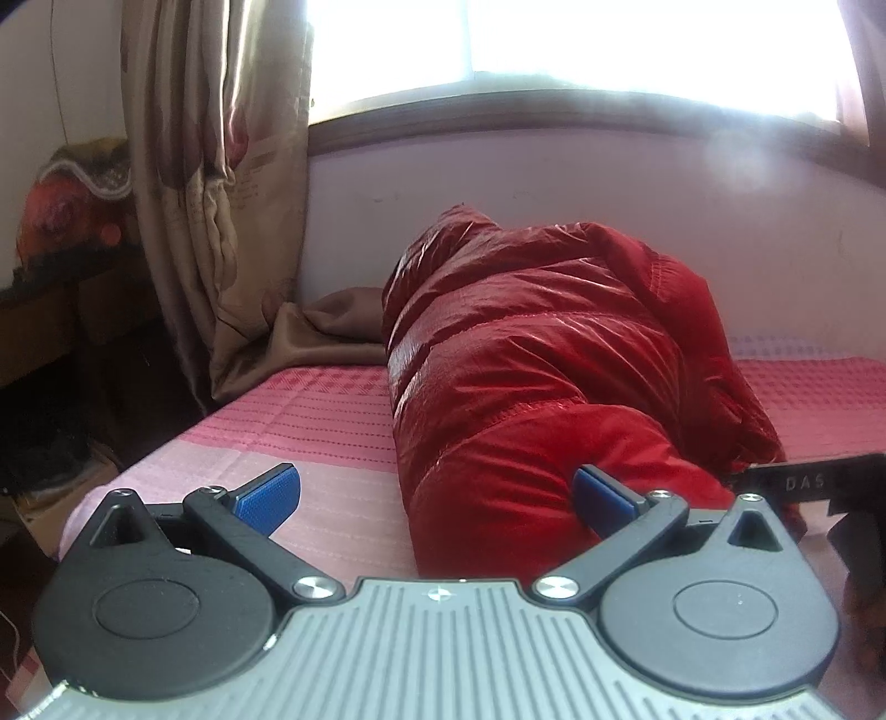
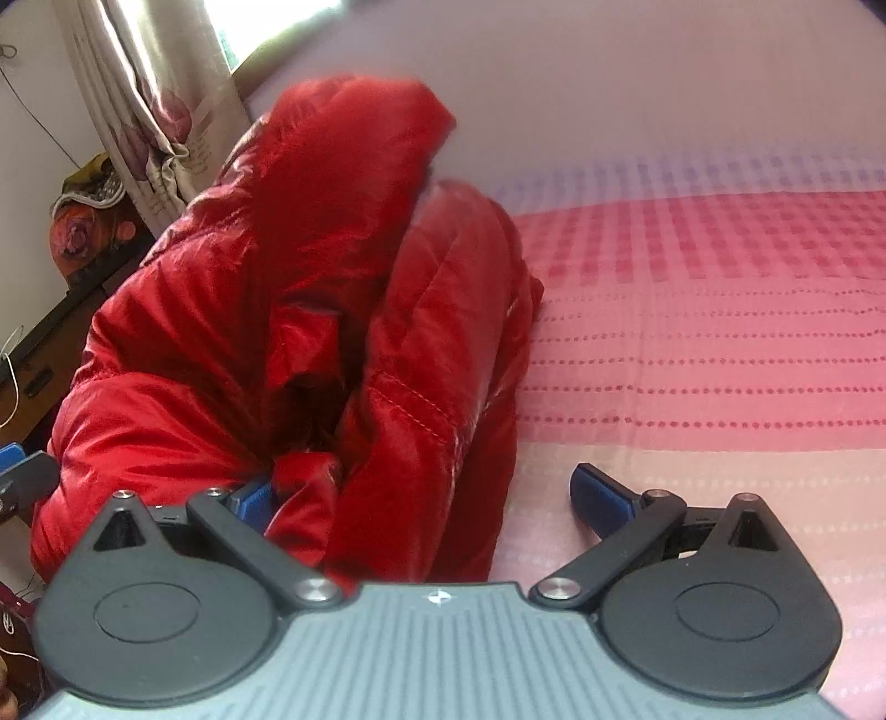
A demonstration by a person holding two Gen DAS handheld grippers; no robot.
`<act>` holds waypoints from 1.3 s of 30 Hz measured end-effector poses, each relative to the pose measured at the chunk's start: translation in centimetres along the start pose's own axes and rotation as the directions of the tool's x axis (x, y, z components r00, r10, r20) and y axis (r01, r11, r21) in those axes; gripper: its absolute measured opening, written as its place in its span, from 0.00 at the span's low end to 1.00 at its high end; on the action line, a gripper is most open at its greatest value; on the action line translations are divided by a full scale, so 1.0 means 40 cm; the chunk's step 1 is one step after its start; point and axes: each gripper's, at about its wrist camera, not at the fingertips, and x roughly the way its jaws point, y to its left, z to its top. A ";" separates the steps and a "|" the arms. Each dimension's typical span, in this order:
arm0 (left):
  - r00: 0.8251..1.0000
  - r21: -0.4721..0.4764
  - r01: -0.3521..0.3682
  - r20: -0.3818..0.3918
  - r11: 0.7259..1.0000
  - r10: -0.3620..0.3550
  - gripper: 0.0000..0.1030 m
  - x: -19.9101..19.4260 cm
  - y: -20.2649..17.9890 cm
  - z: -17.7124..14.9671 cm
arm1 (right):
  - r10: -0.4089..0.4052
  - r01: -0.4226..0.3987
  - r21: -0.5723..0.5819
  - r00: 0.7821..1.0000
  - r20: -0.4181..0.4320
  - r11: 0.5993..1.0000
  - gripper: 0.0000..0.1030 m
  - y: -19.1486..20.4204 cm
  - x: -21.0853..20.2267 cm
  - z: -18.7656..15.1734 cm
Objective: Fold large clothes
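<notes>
Jacket point(image 1: 531, 343): one, red, puffy, bundled lengthwise on pink checked bedspread point(image 1: 310, 421) below window point(image 1: 554, 50). Grippers: two, both spread wide, clamping nothing; left gripper point(image 1: 437, 498) at jacket's near end, one blue pad against fabric; right gripper point(image 2: 426, 493) with jacket folds between fingers. One patterned curtain point(image 1: 216, 166) beside bed. Window glare washed out; dark furniture point(image 1: 50, 310) at left hard to make out.

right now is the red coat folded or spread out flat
Folded: the red coat sits as a narrow, bulky bundle on the pink bedspread, hood on top.
</notes>
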 end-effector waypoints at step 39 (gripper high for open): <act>0.957 -0.065 -0.023 -0.291 0.998 0.003 1.00 -0.196 -0.062 0.000 | -0.160 0.150 -0.182 0.986 -0.040 0.972 1.00 0.151 -0.331 -0.091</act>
